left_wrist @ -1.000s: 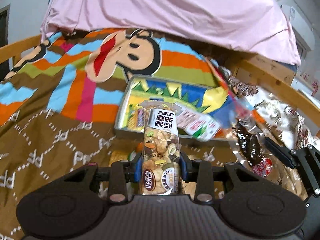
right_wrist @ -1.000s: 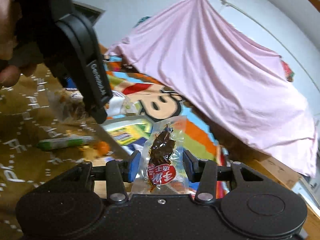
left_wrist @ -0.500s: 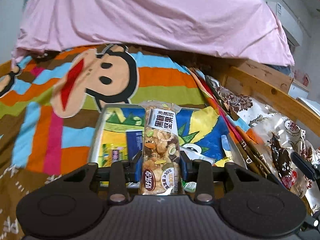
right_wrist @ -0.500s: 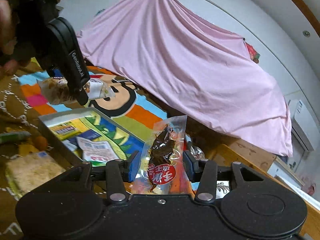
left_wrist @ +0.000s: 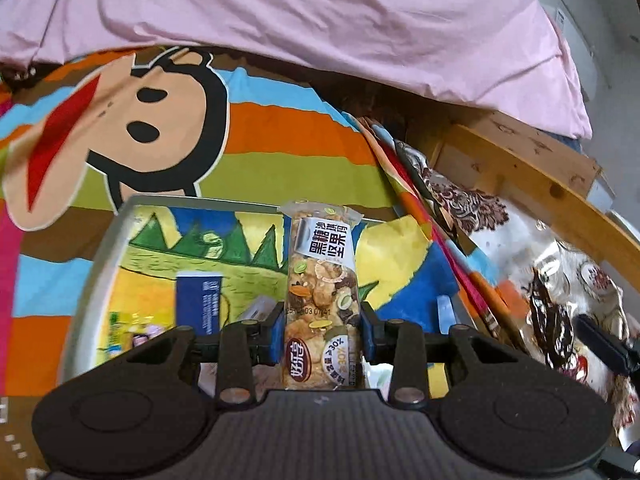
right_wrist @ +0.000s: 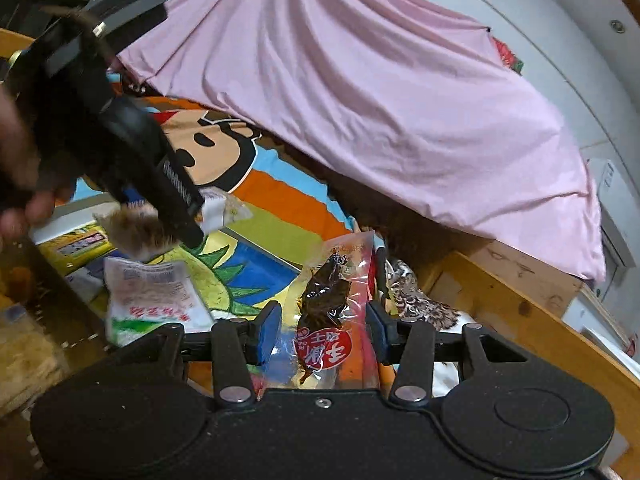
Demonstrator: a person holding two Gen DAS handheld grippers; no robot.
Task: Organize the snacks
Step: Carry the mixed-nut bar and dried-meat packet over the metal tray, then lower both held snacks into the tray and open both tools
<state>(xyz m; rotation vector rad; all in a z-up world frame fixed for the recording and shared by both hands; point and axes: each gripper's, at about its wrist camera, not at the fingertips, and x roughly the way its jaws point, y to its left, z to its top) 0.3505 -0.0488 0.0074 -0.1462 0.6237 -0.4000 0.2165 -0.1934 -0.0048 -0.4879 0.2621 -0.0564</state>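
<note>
Both wrist views overlook the tray (left_wrist: 86, 280) (close).

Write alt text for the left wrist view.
The left tongs grip a clear-wrapped nut bar upright above a metal tray with a cartoon-printed base holding a few snack packets. The tray sits on a striped monkey-print blanket, with a pink sheet behind.
</note>
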